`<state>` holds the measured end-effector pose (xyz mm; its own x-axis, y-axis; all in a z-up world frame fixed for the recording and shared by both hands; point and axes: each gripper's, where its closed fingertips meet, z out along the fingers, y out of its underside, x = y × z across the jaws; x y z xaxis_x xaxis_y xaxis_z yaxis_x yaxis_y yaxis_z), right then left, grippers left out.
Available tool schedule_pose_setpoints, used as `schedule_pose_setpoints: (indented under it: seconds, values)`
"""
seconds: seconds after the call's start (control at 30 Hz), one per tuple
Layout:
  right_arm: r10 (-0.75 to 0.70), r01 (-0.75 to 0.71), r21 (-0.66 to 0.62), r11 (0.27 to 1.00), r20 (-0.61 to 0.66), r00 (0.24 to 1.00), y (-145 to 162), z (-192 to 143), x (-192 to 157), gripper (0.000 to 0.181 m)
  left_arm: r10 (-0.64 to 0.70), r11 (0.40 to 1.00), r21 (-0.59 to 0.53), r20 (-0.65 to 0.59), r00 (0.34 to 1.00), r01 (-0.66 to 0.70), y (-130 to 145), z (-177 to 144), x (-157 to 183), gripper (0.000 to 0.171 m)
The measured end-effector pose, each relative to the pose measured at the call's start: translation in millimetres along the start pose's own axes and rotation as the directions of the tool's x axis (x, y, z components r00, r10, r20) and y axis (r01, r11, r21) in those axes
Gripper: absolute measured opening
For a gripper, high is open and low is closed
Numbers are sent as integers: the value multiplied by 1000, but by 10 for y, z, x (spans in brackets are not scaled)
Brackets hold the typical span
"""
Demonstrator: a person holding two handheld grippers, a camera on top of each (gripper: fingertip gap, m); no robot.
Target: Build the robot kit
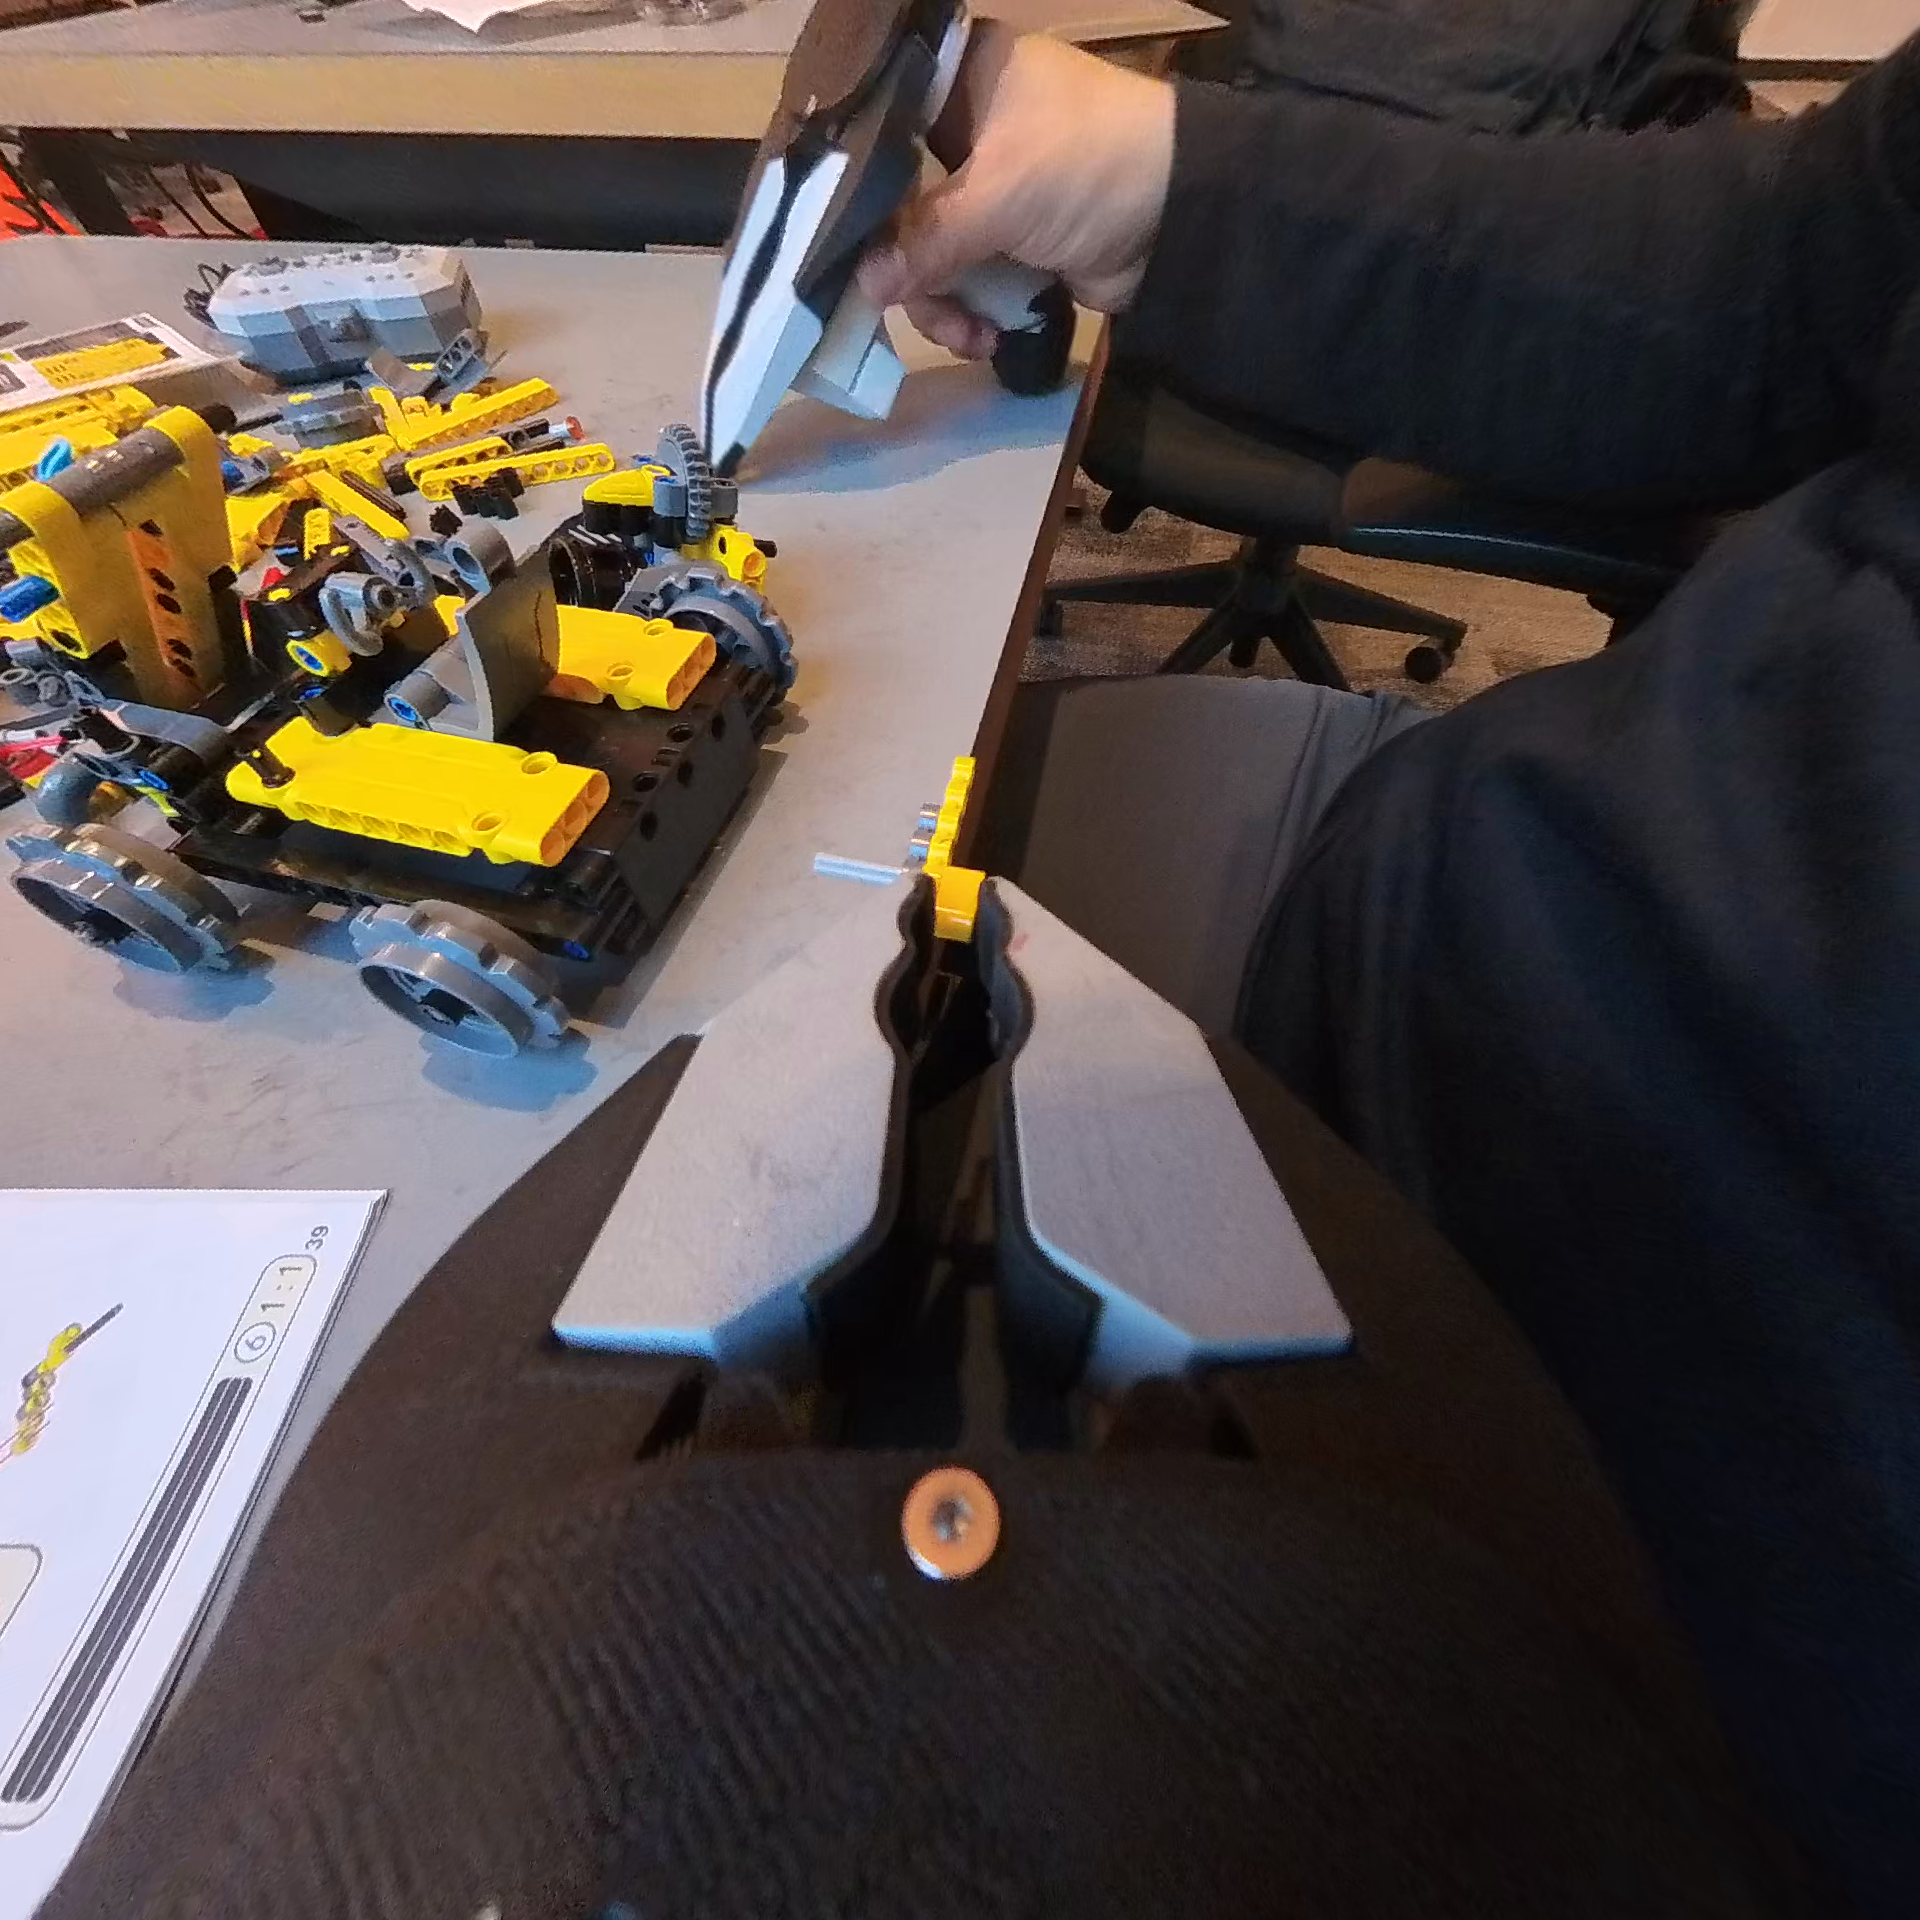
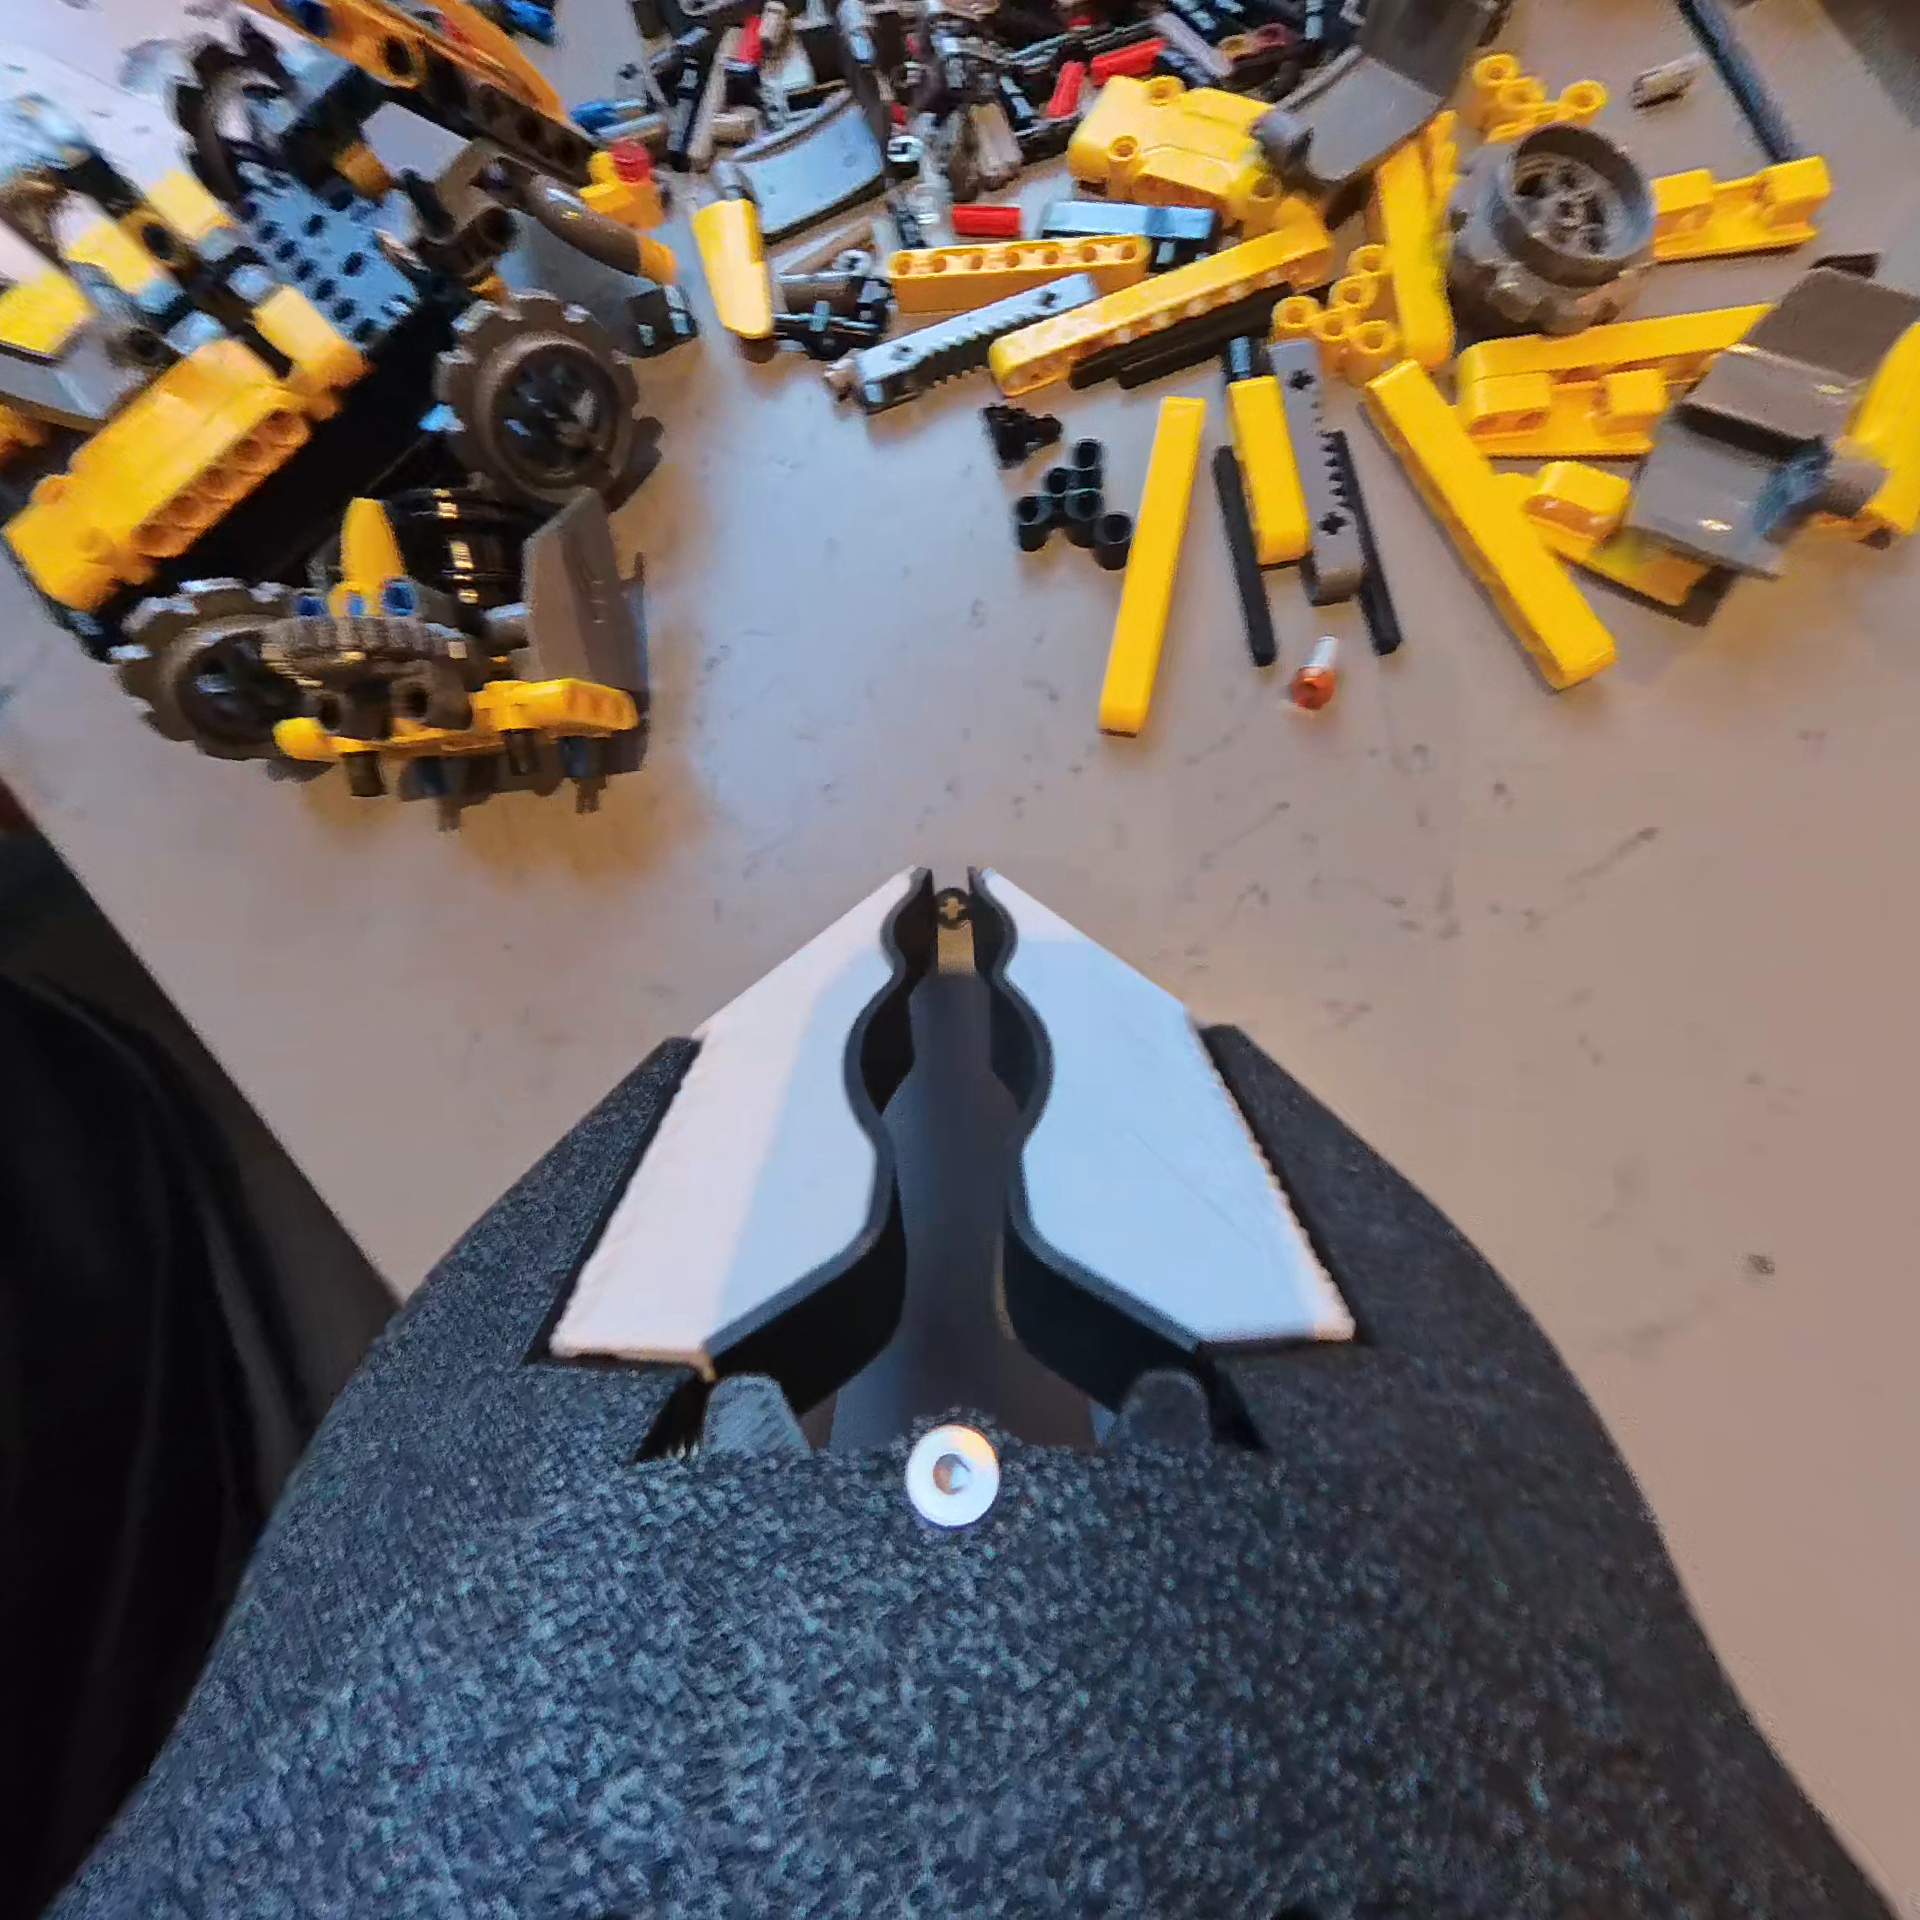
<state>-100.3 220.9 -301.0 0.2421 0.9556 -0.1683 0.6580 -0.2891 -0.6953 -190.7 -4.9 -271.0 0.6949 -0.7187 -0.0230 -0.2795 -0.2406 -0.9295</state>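
L wrist view: left gripper (image 1: 951,904), grey fingers w/ black pads, jaws nearly closed on a small yellow plastic perforated beam piece (image 1: 956,847) w/ a light grey axle pin (image 1: 857,868) sticking out to one side; piece is clamped at the tips, lifted over the near edge of the grey tabletop (image 1: 914,582). Beside it, well apart to the side: partly built yellow-and-black toy construction vehicle (image 1: 436,748) w/ grey toothed wheels, standing on the tabletop; body and wheels assembled, upper parts look unfinished, as judged from the loose parts about. Behind it, scattered yellow beams (image 1: 499,436) and a grey battery-box-like block (image 1: 343,307). Printed white instruction booklet (image 1: 156,1455) lies open near the lower corner. Right gripper (image 1: 727,457) seen farther off, held in a person's hand (image 1: 1029,208), tips down at a dark grey gear (image 1: 691,473) atop the vehicle; contact cannot be told. R wrist view: right gripper (image 2: 951,899), jaws narrow, pinching a small dark axle-end piece (image 2: 951,912) at the tips; above bare tabletop (image 2: 1351,987). Vehicle (image 2: 260,436) on one side, pile of loose yellow, black, grey and red parts (image 2: 1299,312) on the other: many pcs unplaced, so build judged mid-way at best.
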Motion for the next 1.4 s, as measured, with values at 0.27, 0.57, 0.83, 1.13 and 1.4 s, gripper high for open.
schedule_pose_setpoints:
  seconds: [0.27, 0.57, 0.83, 1.13, 1.4]
  values:
    - [-71, 70, 11, 997, 180, 981, 22, -1, -669, 7, 5, 1000, 1, -5, 1000, -5, -6, 14, 16, 5]
    - [-126, 123, 37, 992, 80, 989, 35, -22, -600, 21, -7, 1000, 22, -6, 1000, 7, -38, 0, 8, 5]
    - [-242, 244, 167, 955, -30, 970, -169, -299, -748, 43, -48, 997, 50, -32, 998, 50, -78, 4, 7, 5]
    - [-506, 429, 326, 842, 202, 839, -201, -295, -1962, 45, -143, 975, 147, -173, 974, 169, -253, -44, 121, 5]
    - [-739, 672, 378, 637, 50, 672, -204, -110, -2485, 34, -287, 895, 211, -404, 869, 394, -466, -127, 298, 5]
